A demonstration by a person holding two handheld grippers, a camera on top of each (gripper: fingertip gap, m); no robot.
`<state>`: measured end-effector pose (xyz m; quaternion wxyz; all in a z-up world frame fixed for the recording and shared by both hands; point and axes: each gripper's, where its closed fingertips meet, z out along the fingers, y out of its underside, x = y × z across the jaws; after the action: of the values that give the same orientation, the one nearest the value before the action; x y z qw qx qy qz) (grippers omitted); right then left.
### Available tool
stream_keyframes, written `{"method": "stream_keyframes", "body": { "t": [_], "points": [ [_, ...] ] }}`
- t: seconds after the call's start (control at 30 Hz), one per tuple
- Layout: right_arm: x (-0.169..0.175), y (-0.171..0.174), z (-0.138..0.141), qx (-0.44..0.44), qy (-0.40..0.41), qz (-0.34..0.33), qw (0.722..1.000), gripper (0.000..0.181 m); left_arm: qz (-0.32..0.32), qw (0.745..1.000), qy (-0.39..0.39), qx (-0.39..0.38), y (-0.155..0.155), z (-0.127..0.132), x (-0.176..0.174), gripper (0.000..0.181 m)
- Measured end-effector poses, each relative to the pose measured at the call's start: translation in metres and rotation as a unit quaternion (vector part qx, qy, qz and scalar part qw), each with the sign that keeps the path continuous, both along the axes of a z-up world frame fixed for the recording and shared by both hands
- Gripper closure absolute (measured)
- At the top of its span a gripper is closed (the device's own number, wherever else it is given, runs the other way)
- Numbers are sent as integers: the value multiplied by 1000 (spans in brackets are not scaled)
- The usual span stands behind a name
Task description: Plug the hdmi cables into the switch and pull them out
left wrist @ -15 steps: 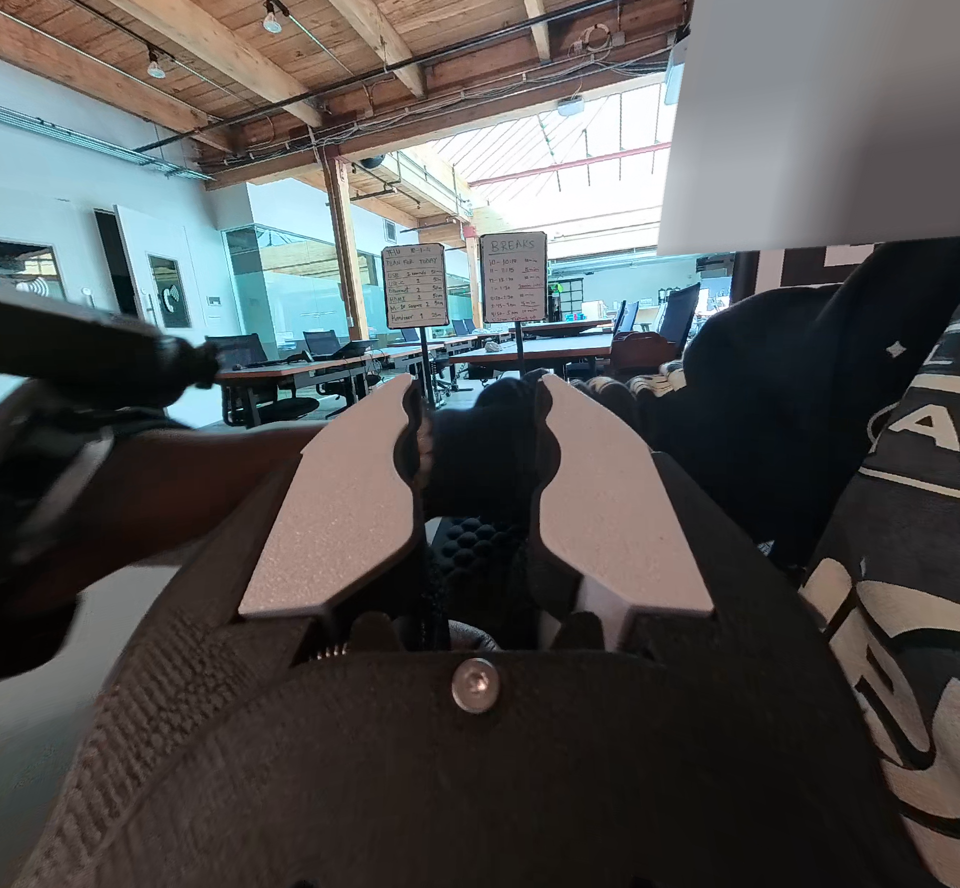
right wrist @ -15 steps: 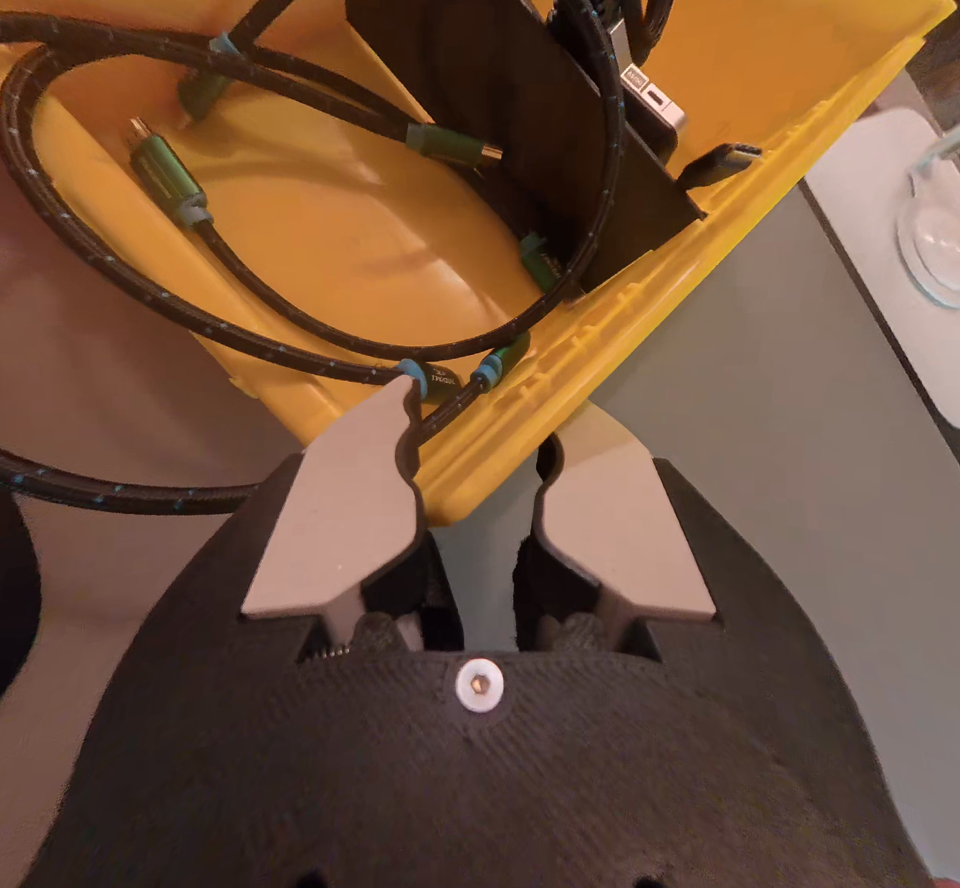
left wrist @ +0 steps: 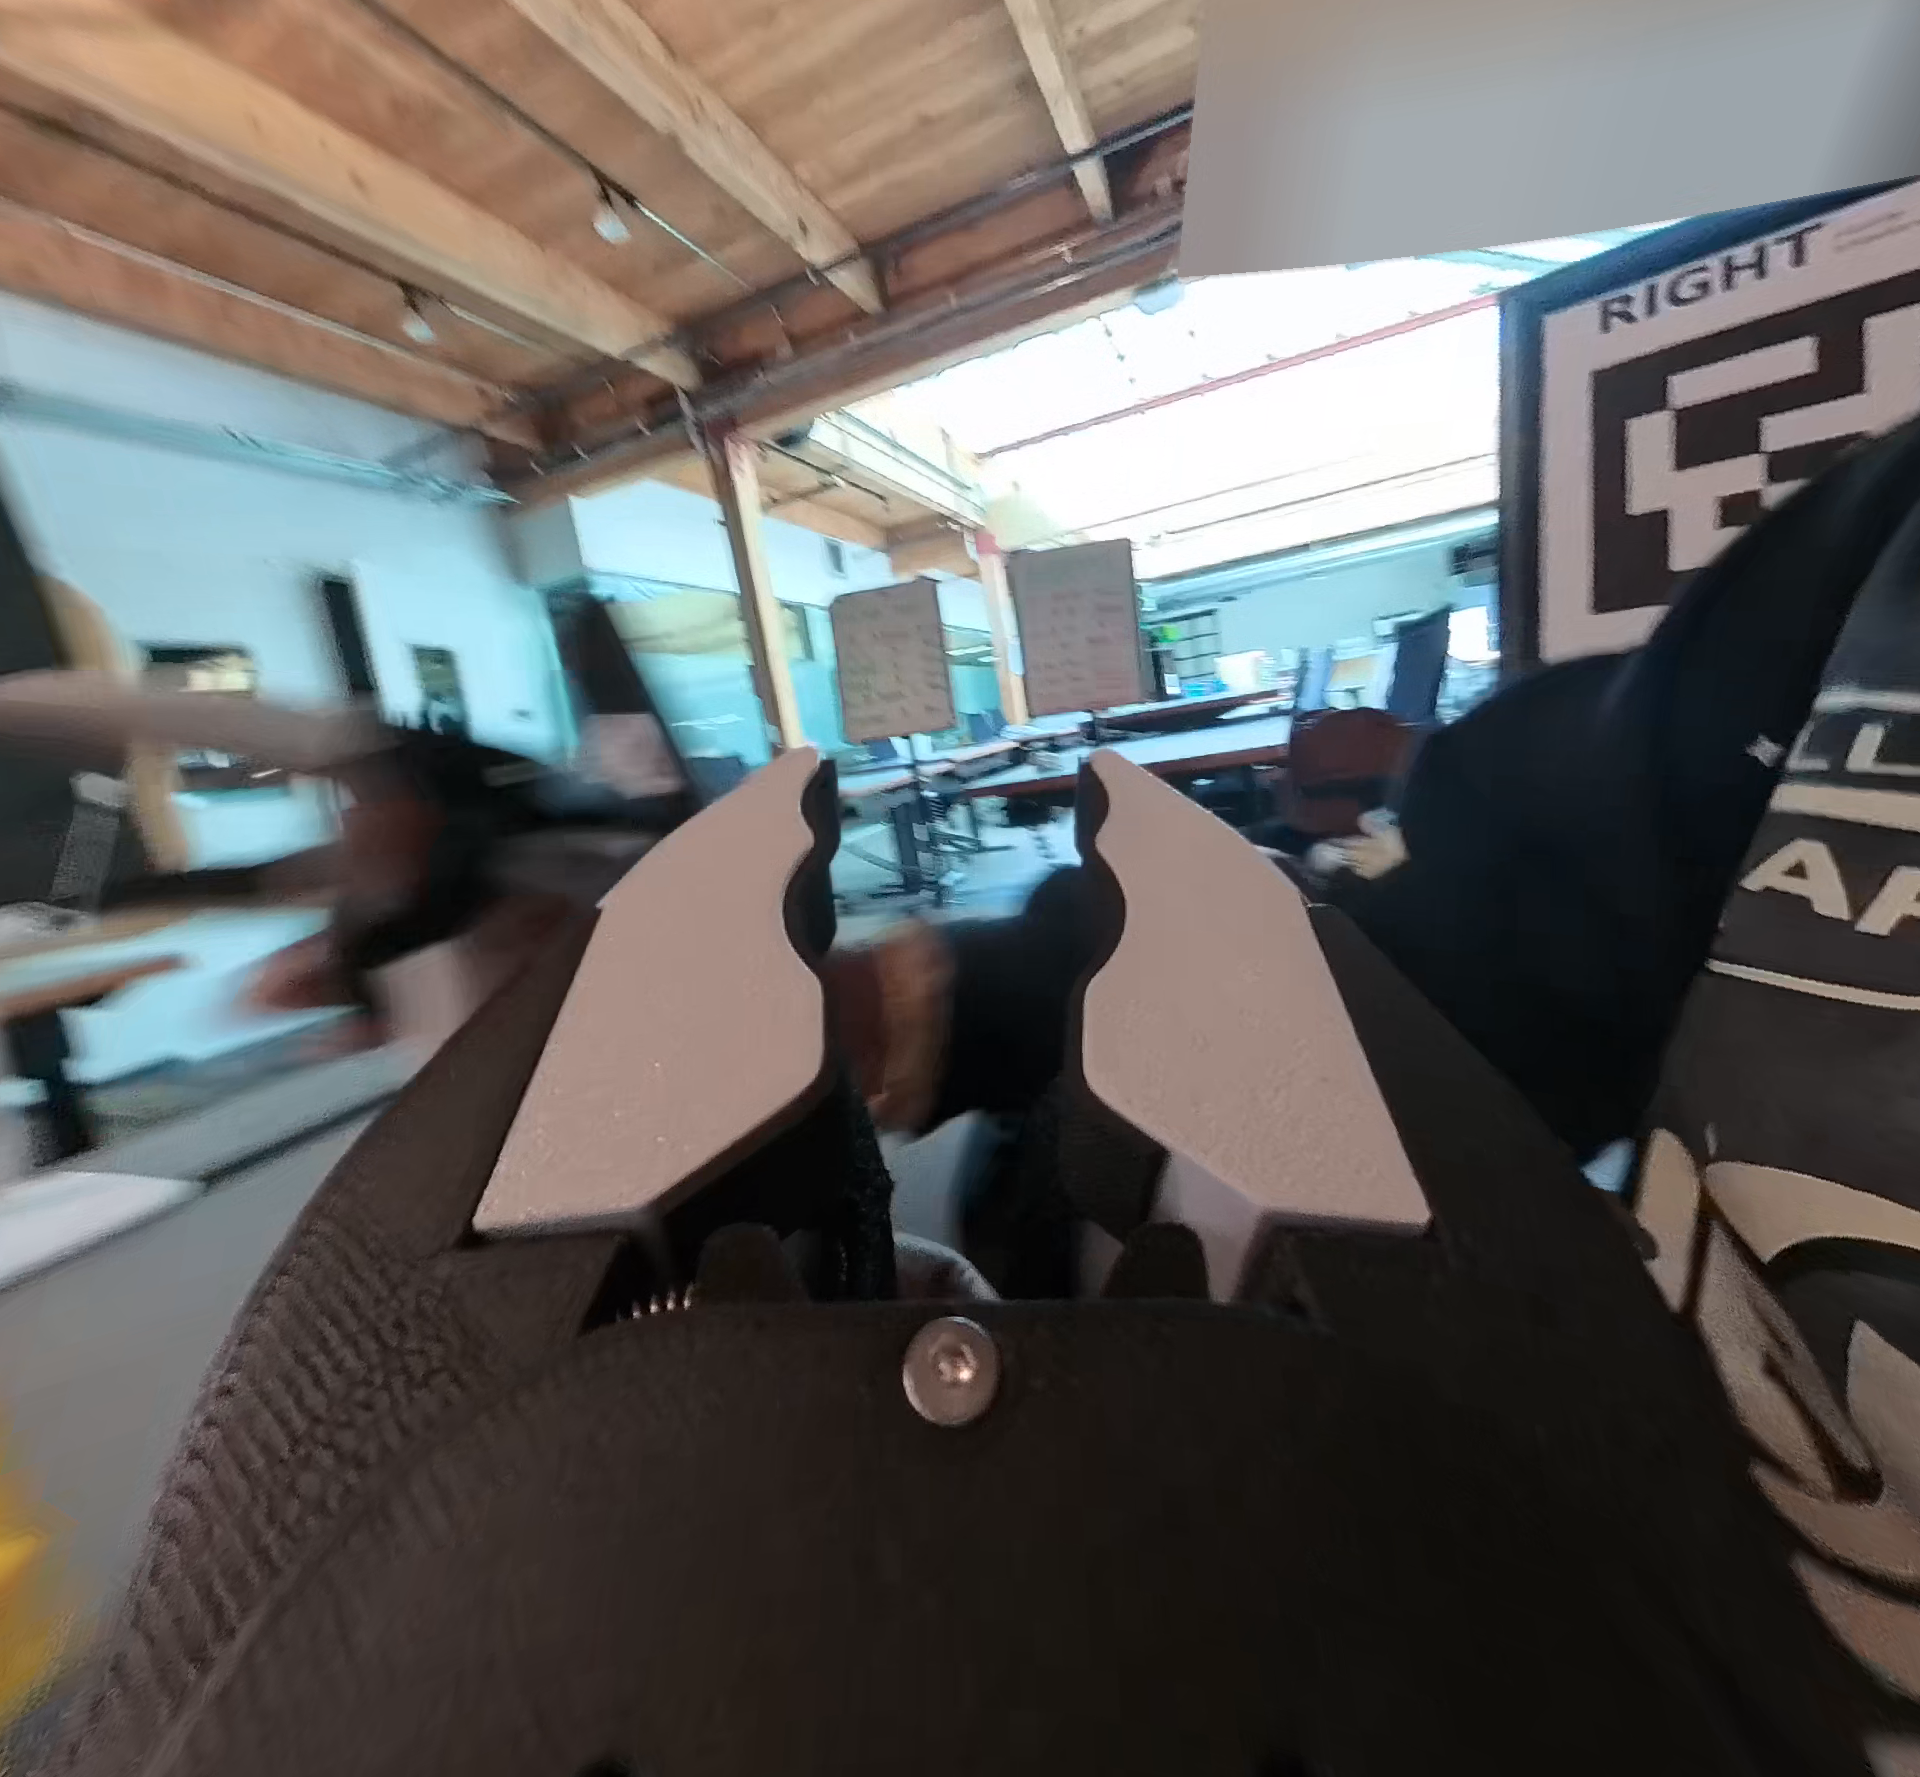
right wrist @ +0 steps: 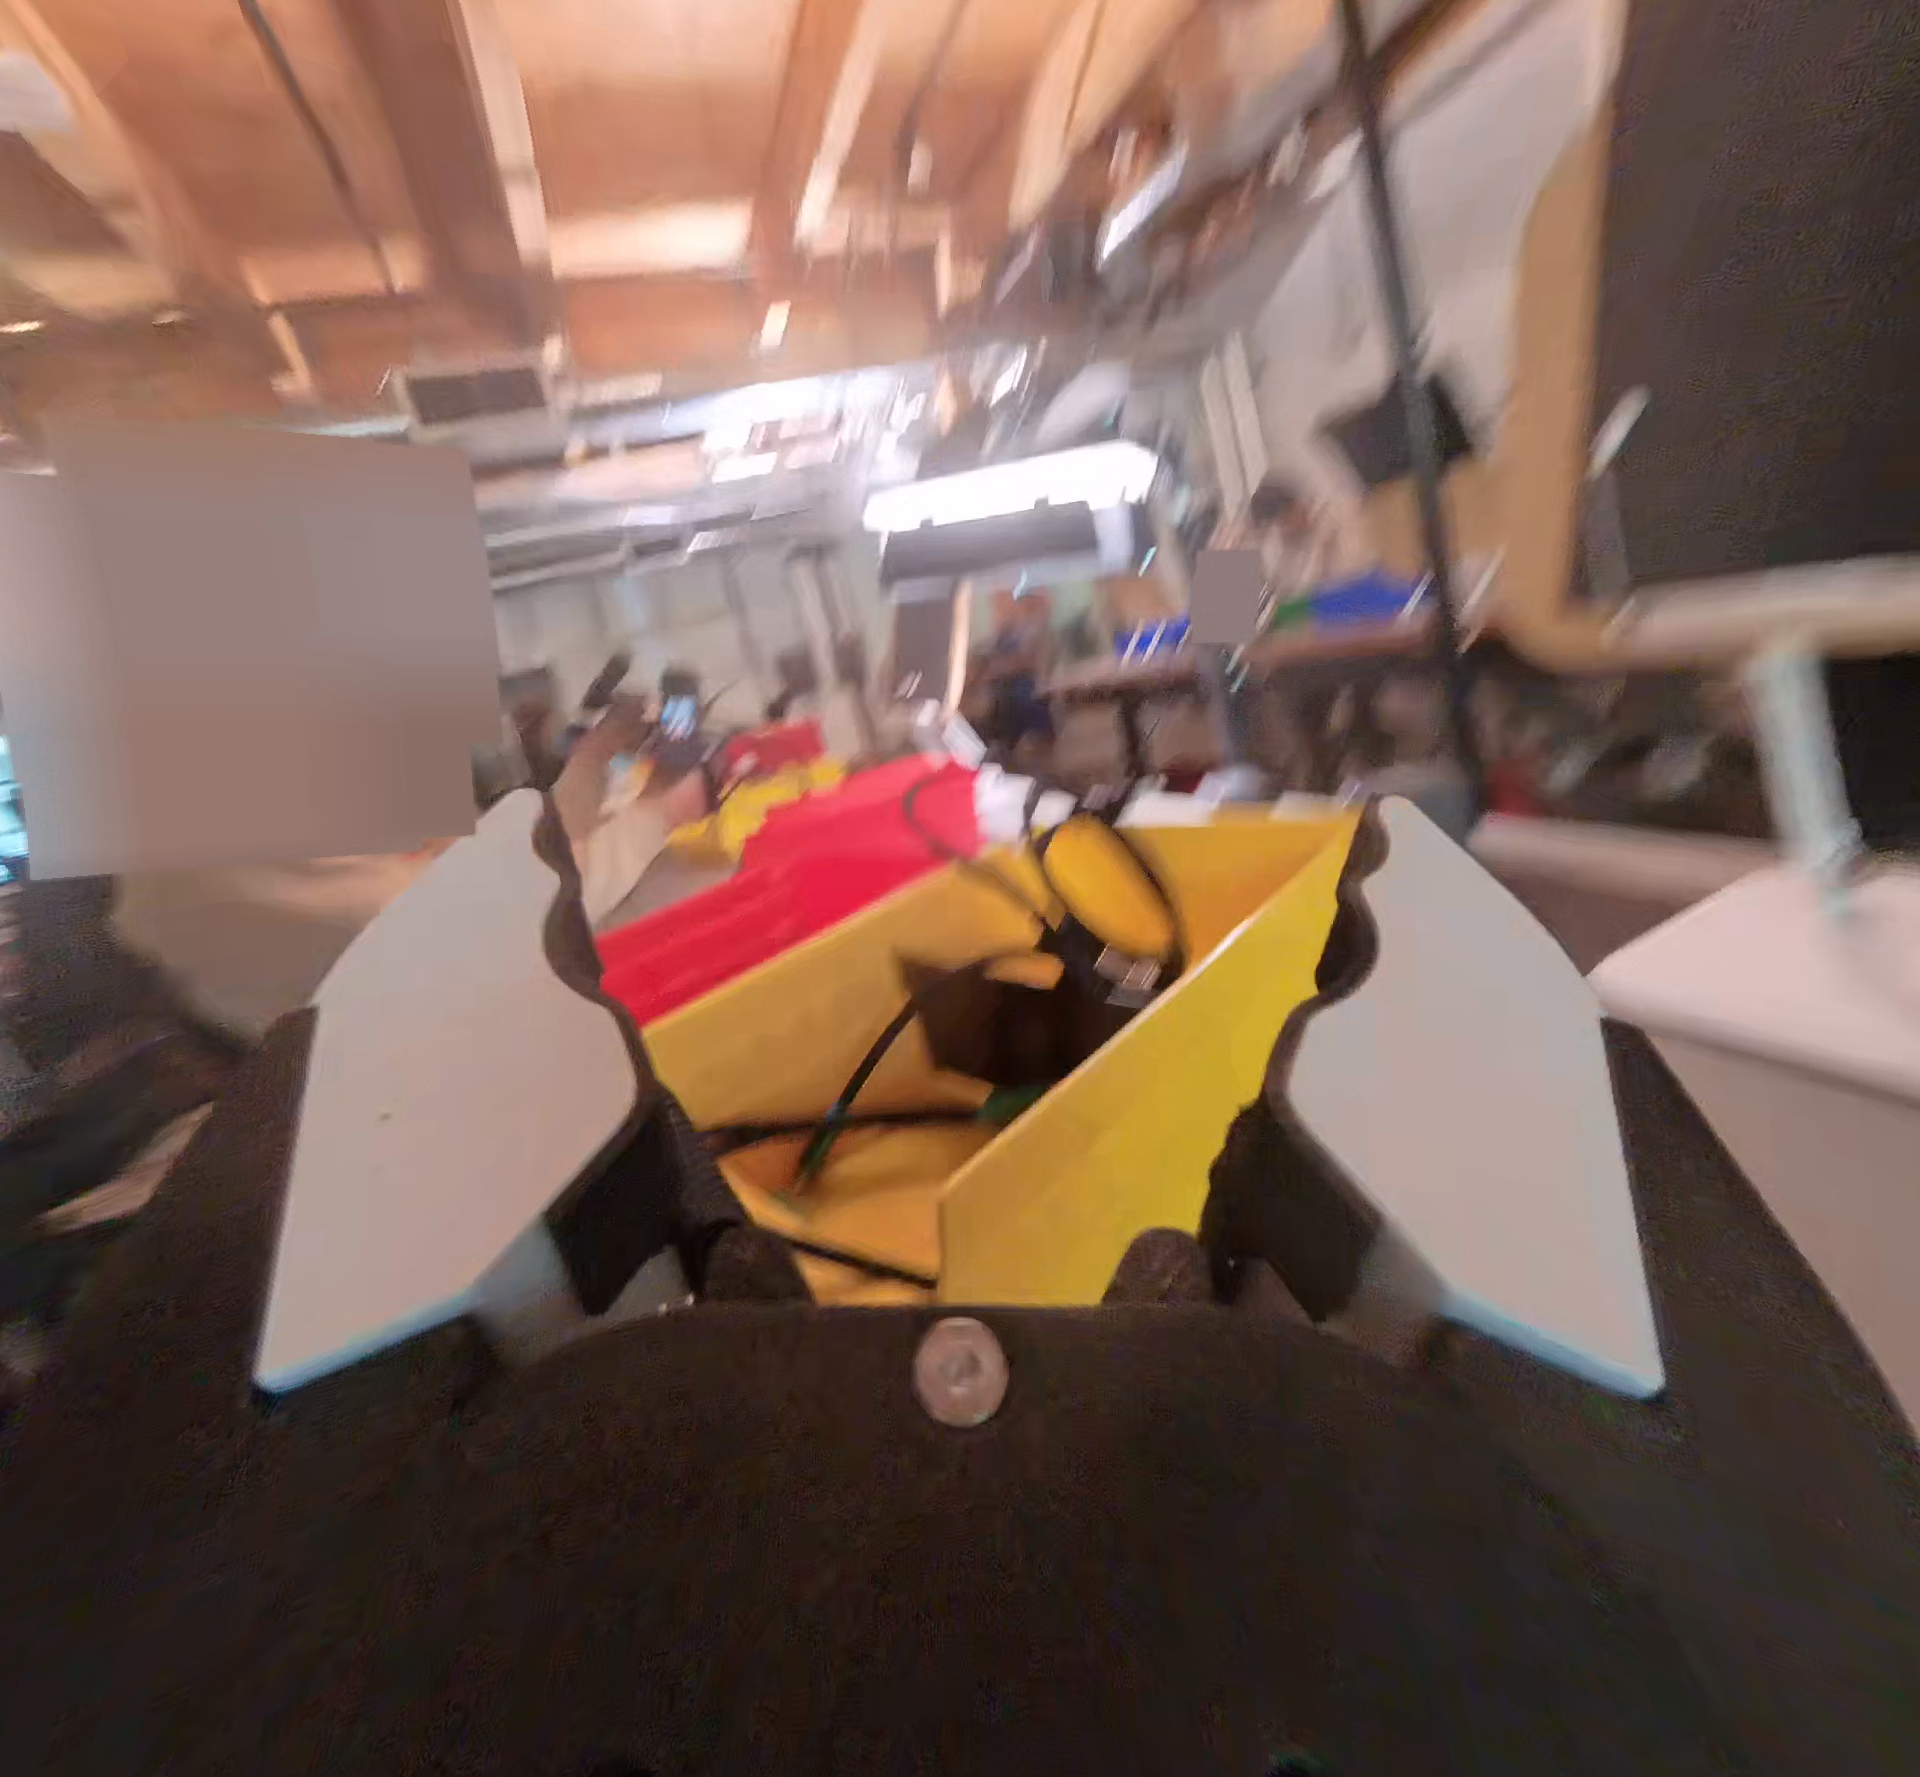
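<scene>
In the right wrist view my right gripper (right wrist: 954, 802) is wide open and empty. A yellow bin (right wrist: 1122, 1135) lies just beyond and between its fingers, blurred by motion. Dark cables (right wrist: 862, 1073) and a dark box (right wrist: 997, 1021) lie inside the bin; I cannot make out any plugs. In the left wrist view my left gripper (left wrist: 954, 761) is open and empty, held up and pointing across the room. A hand and a dark sleeve (left wrist: 1558, 896) sit just behind its fingers. No cable or switch shows in this view.
Red bins (right wrist: 831, 854) stand behind the yellow bin. A white block (right wrist: 1766, 1000) is at the right under a desk edge. A black-and-white marker board (left wrist: 1714, 439) is at the upper right of the left view. A yellow blur (left wrist: 21, 1561) shows at its lower left.
My right gripper let go of the bin's rim, opened wide and tilted up from looking down into the bin. My left gripper opened off the dark thing it held.
</scene>
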<state>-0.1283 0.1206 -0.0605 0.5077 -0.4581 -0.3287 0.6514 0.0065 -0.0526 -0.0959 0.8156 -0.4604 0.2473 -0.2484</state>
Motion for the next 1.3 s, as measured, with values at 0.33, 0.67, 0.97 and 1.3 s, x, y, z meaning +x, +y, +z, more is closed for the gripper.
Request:
{"method": "stream_keyframes", "body": {
  "t": [0.33,0.67,0.97,1.3],
  "points": [
    [150,-39,-15,332,-23,-236,913,47,491,750,188,-401,-44,-62,-250,84],
    [191,-63,-41,409,-44,-276,869,50,604,567,331,-452,-87,-85,-309,66],
    [183,-63,-47,395,-54,-253,882,48,552,560,385,-483,-93,-116,-319,73],
    [179,-64,-52,378,-58,-231,895,48,316,530,522,-589,-121,-150,-348,90]
  ]
}}
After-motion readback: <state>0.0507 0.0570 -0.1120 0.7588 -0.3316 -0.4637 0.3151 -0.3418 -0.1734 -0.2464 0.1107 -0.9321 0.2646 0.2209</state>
